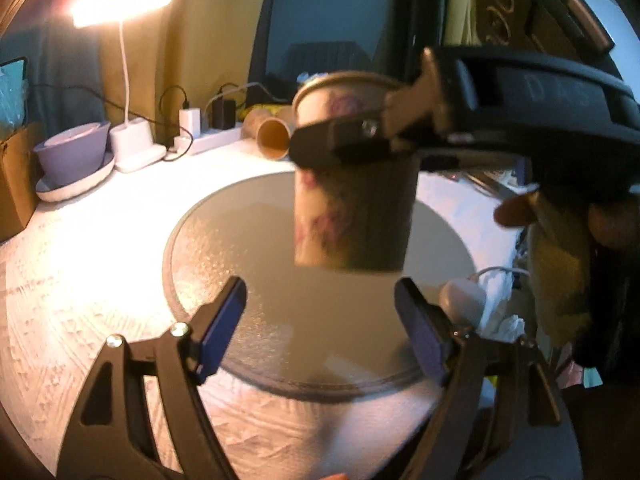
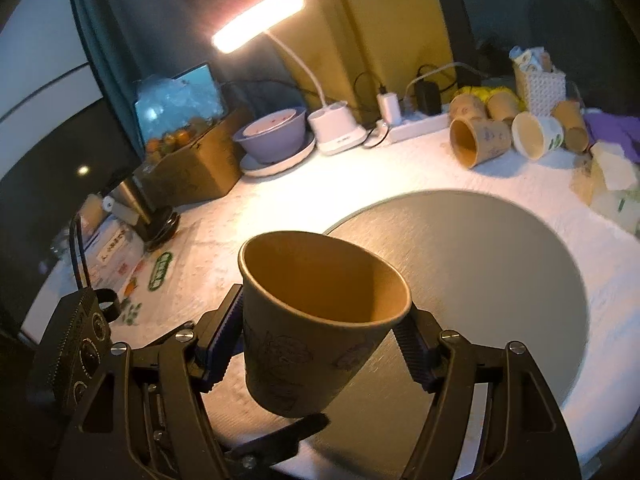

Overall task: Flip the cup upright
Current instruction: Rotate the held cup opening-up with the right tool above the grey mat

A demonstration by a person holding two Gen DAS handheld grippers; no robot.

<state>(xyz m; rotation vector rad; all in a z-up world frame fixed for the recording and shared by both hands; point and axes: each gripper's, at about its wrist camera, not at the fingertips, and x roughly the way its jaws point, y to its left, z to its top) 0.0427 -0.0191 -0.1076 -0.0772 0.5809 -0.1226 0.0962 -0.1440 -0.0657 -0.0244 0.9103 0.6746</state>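
While the desk and its round grey mat lie below, the right claw stands clamped on the paper cup, held in the air, mouth up. The left claw hangs apart, empty. The flip looks done; next comes a level lowering onto the mat.

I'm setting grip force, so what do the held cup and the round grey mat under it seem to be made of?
The brown printed paper cup, clamped in the right tool, looks like thin matte paper: rolled rim, faint printed figures, plain tan inside. The round grey mat seems to be finely textured plastic or rubber, since lamp light sparkles on its grain; which one cannot be told.
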